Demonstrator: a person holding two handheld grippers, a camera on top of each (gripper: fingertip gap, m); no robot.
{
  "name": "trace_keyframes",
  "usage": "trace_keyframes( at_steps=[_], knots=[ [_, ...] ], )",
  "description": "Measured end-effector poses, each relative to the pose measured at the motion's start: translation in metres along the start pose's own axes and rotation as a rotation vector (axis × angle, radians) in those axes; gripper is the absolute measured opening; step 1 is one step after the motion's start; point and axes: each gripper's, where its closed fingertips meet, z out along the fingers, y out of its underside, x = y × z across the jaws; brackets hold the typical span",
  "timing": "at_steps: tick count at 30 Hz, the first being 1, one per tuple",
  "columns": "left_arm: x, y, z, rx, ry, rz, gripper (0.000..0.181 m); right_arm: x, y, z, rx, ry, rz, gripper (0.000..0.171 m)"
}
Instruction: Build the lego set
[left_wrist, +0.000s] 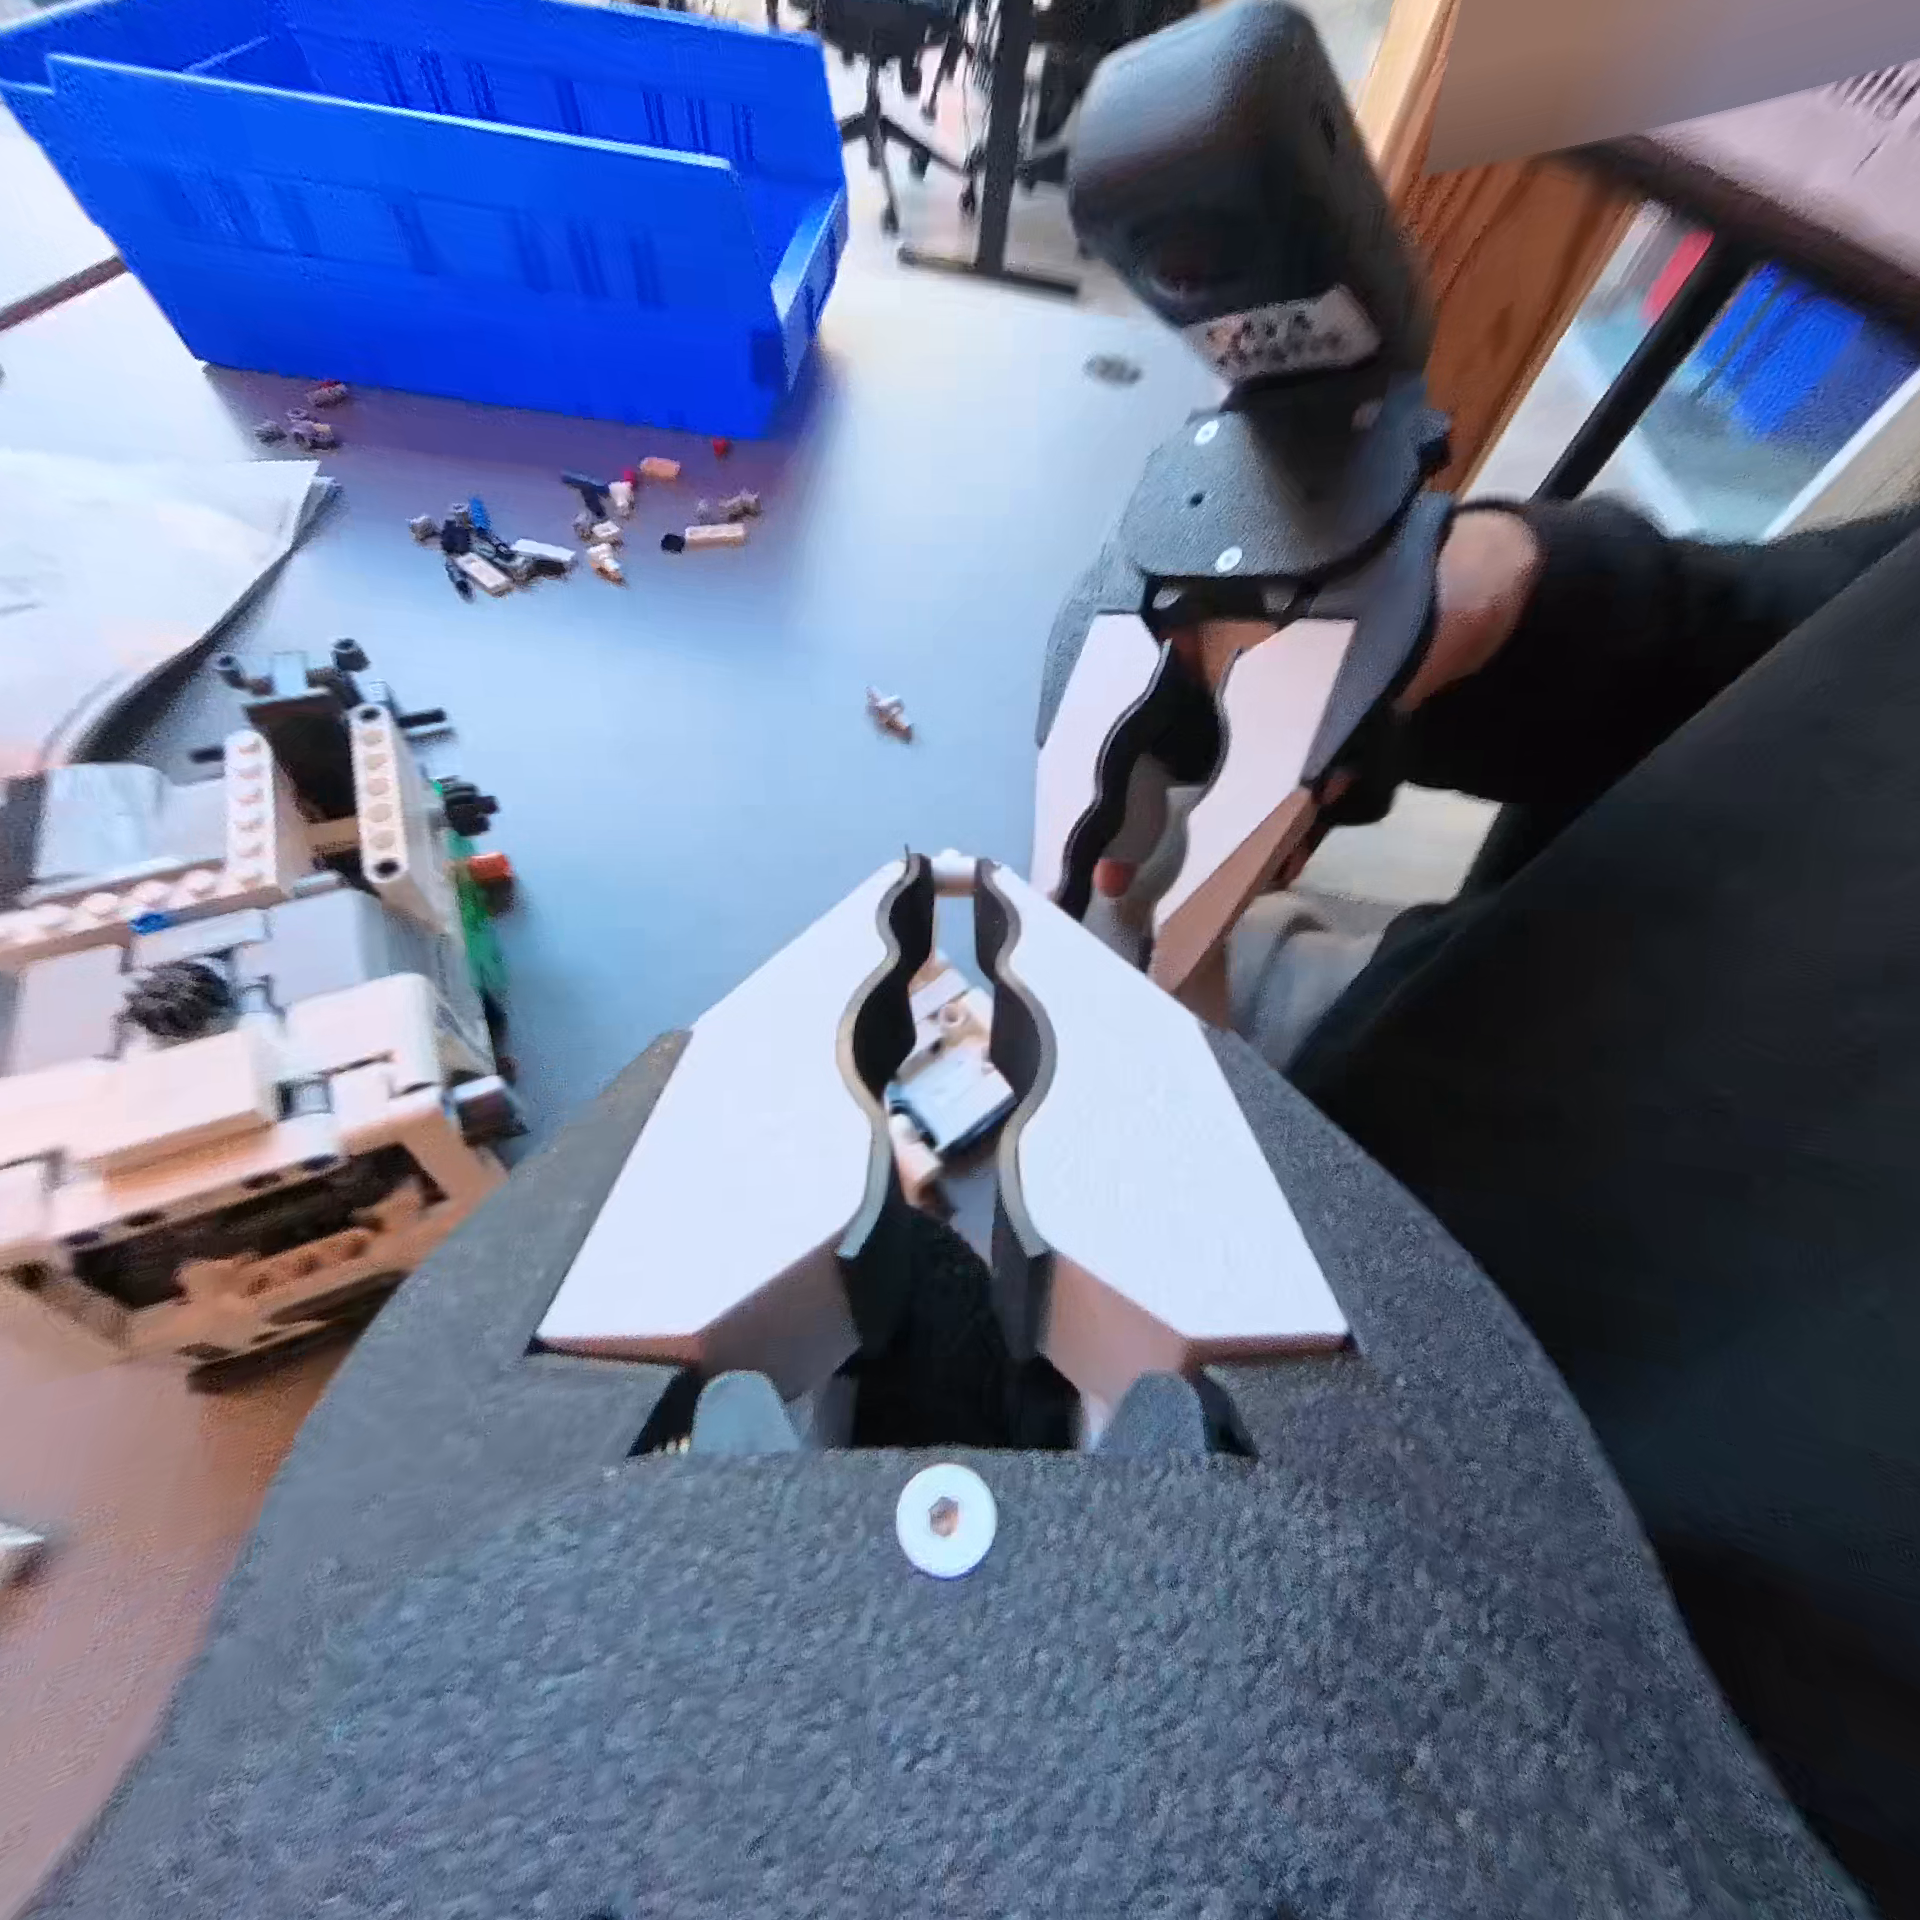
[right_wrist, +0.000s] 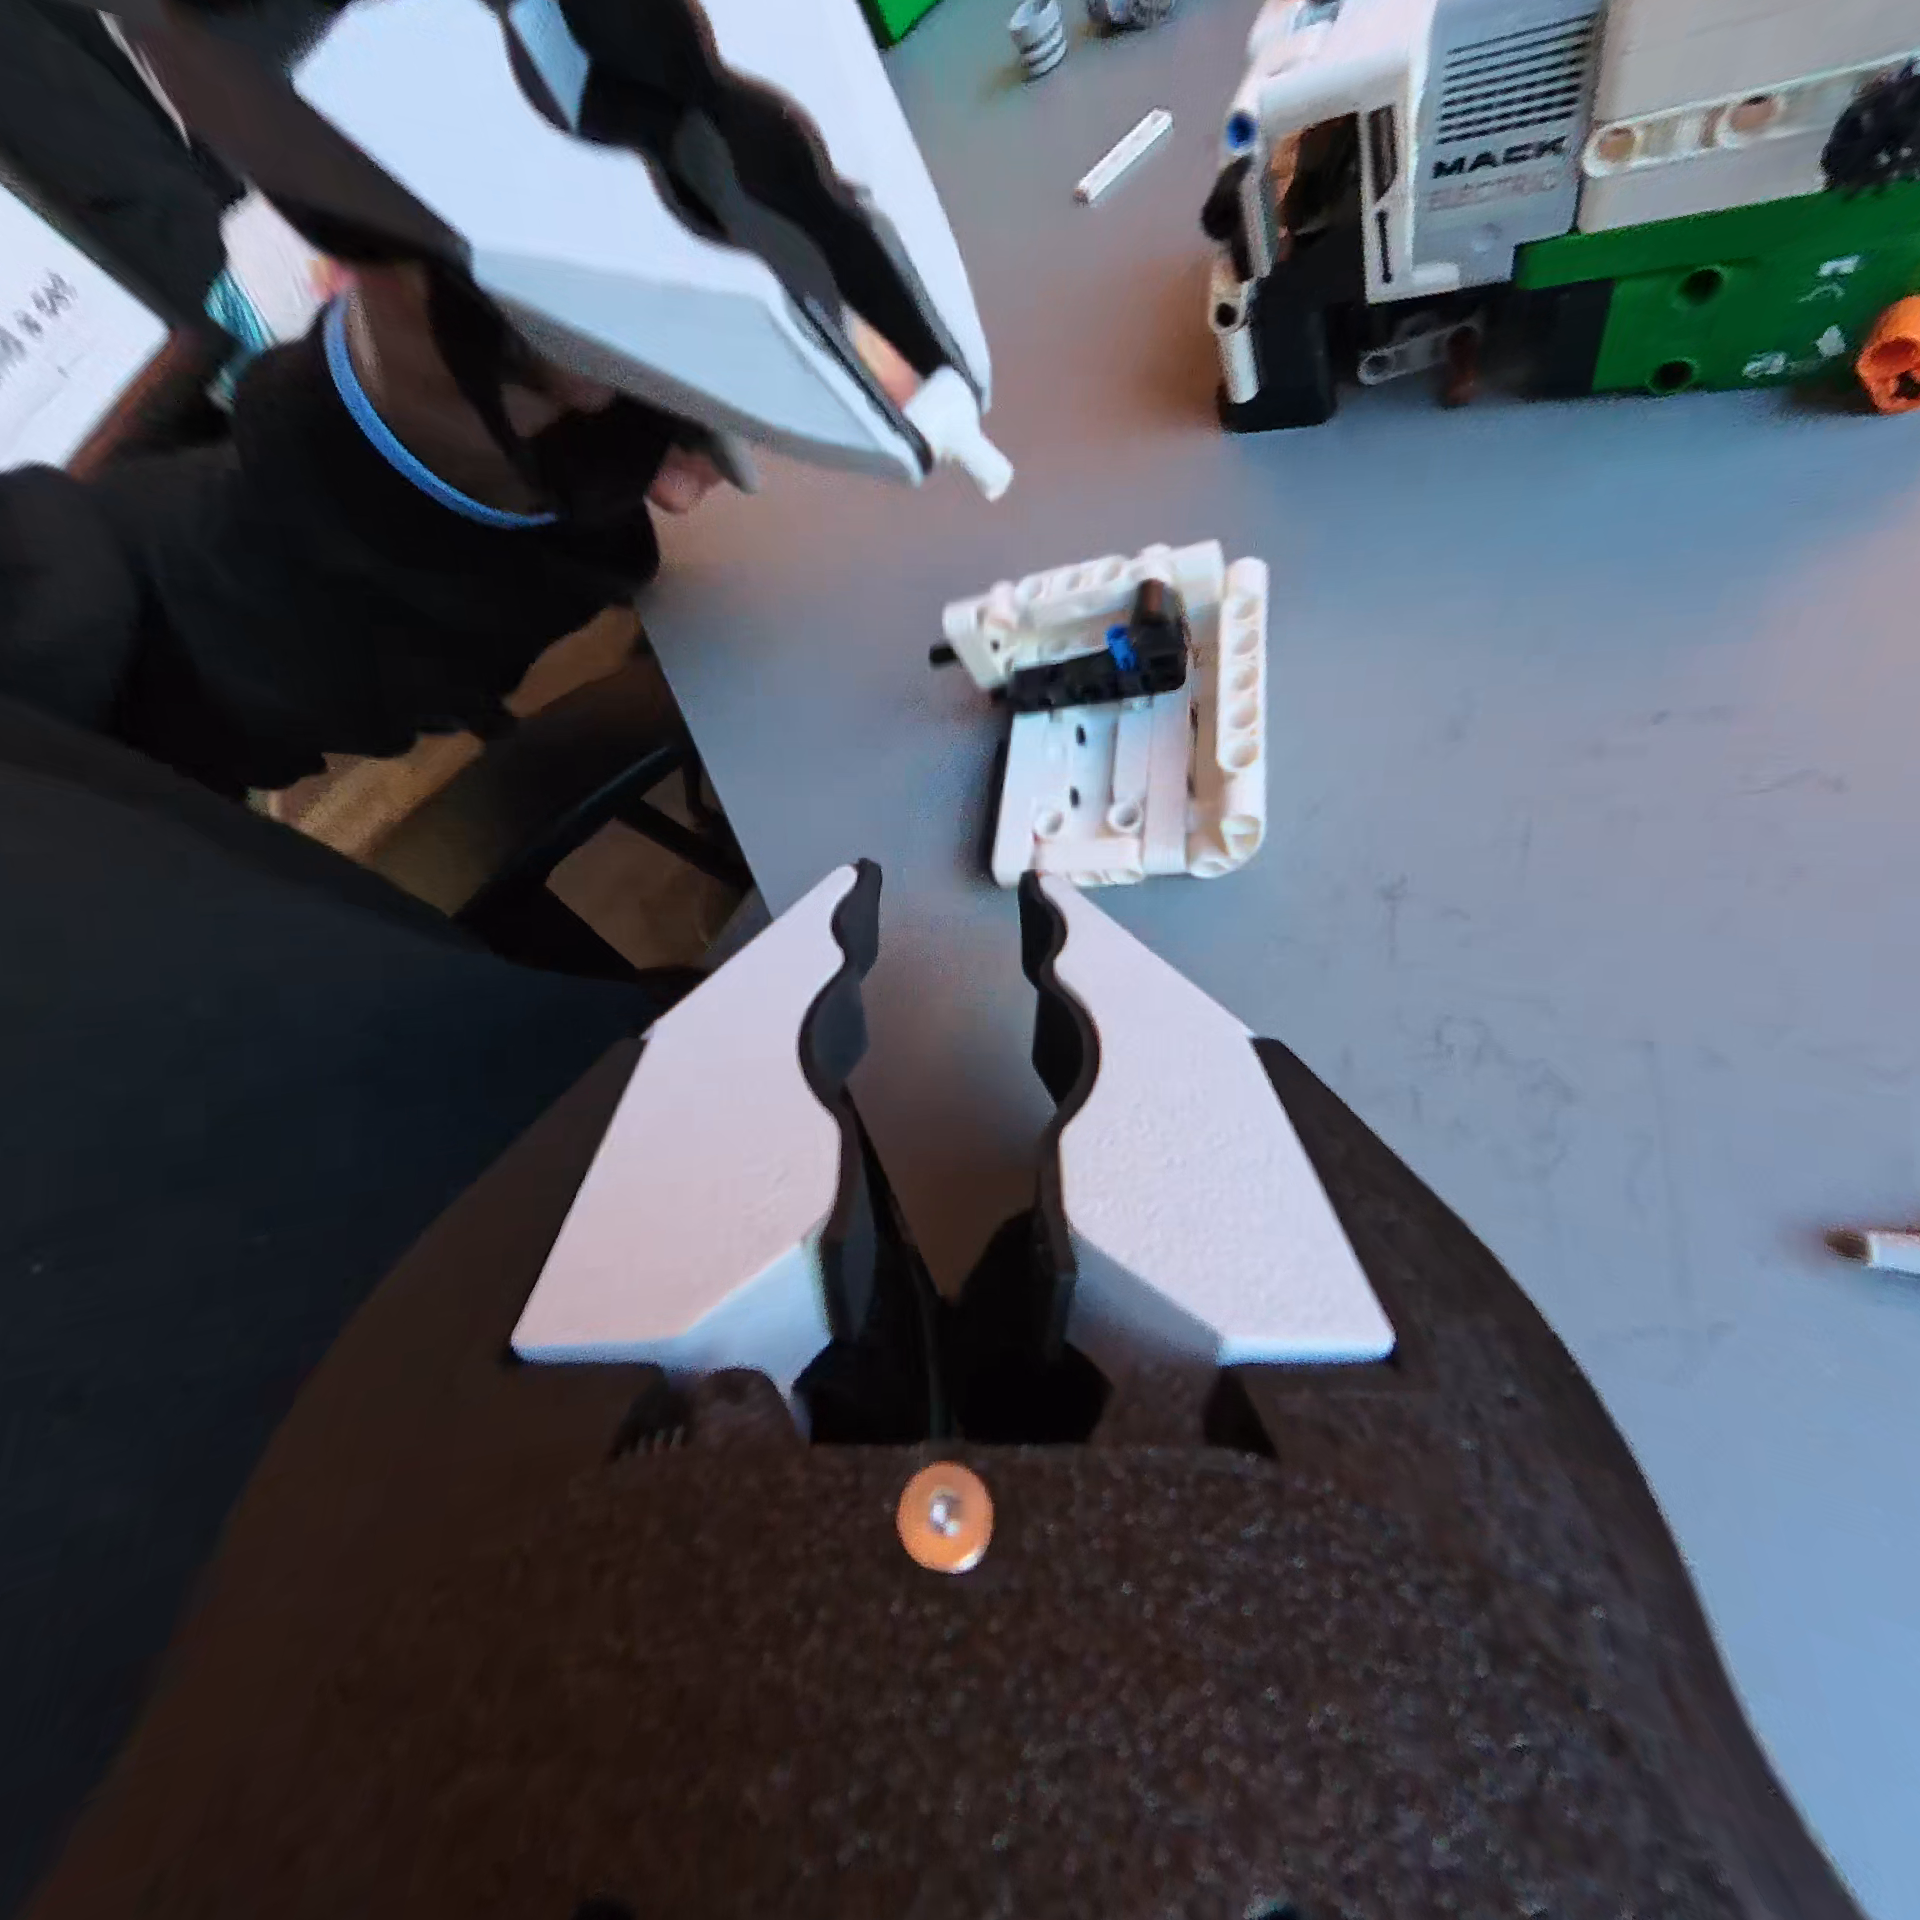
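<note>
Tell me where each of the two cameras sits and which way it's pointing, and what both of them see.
Left wrist view: sits on the left gripper, looking down over the grey table toward a blue bin; its fingers pinch a small white piece; the right gripper shows.
Right wrist view: sits on the open right gripper, facing a white sub-assembly and the truck model; a sleeve shows.
Shared: truck, table, white piece, each other's gripper.
</note>
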Motion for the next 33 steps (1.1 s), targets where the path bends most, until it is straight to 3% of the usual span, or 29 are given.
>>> trace_keyframes(
  at_steps=[4,7,11,16,22,27,30,33],
  knots=[
    [0.017,-0.008,-0.009,0.082,0.079,-0.059,0.006,0.001,-0.019,-0.017,0.056,0.019,-0.125,0.026],
    [0.022,-0.008,-0.011,0.043,0.021,0.074,0.007,-0.017,-0.052,-0.029,0.21,-0.142,-0.168,0.027],
    [0.037,-0.02,-0.015,0.052,-0.047,0.273,0.007,-0.042,-0.066,-0.038,0.243,-0.468,0.04,0.024],
    [0.054,-0.036,-0.019,0.128,-0.07,0.37,0.007,-0.061,-0.075,-0.048,0.322,-0.677,0.168,0.012],
    [0.043,-0.023,-0.011,0.036,-0.206,0.487,0.007,-0.05,-0.068,-0.04,0.305,-0.578,0.226,0.004],
    [0.027,-0.005,0.002,-0.119,-0.38,0.585,0.007,-0.027,-0.057,-0.029,0.263,-0.215,0.035,0.004],
    [0.033,-0.014,0.004,-0.002,-0.348,0.471,0.008,-0.03,-0.058,-0.037,0.288,-0.183,-0.047,0.004],
    [0.043,-0.033,0.003,0.2,-0.17,0.142,0.008,-0.04,-0.067,-0.053,0.424,-0.259,-0.119,0.004]
  ],
)
